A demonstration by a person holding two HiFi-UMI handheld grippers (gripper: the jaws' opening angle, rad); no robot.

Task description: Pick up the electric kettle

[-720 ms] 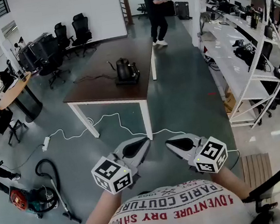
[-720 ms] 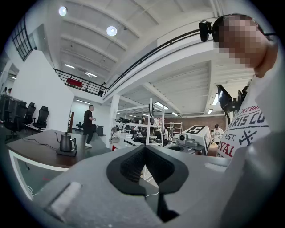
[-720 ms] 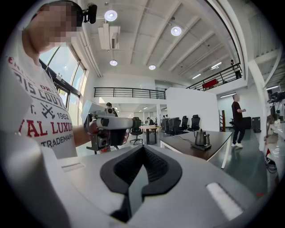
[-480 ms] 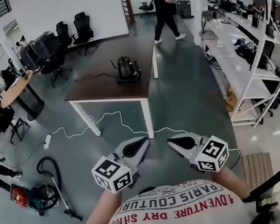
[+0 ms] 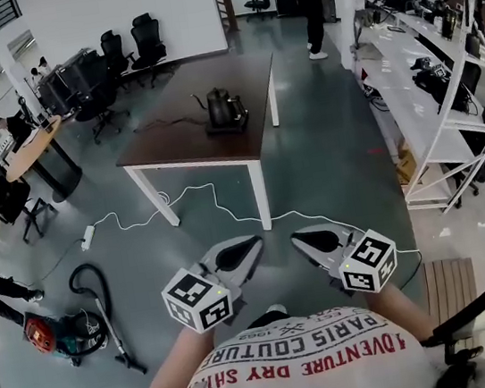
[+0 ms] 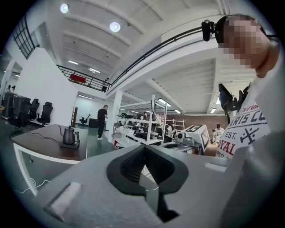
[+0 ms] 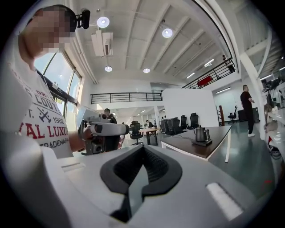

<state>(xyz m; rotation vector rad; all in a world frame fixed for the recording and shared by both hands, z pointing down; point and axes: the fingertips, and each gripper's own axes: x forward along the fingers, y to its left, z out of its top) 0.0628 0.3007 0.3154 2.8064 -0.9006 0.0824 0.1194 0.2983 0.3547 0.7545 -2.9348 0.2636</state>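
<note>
A dark electric kettle [image 5: 224, 109] with a thin curved spout stands on its base on a brown table [image 5: 181, 143], several steps ahead of me. The kettle [image 6: 68, 135] also shows small at the left of the left gripper view, and the same kettle [image 7: 201, 133] at the right of the right gripper view. My left gripper [image 5: 252, 245] and right gripper [image 5: 299, 238] are held close to my chest, side by side and pointing at each other. Both are shut with nothing between the jaws, far from the kettle.
A white cable [image 5: 198, 195] trails on the floor under the table, and a black cord [image 5: 160, 125] lies on the tabletop. A vacuum cleaner [image 5: 73, 327] lies at lower left. White shelving [image 5: 444, 95] lines the right side. Office chairs [image 5: 127, 52] stand behind; a person [image 5: 313, 2] stands far back.
The table and kettle have shifted slightly right and nearer in the head view. The person at the back has walked further away to the right. Both grippers stay shut, held as before.
</note>
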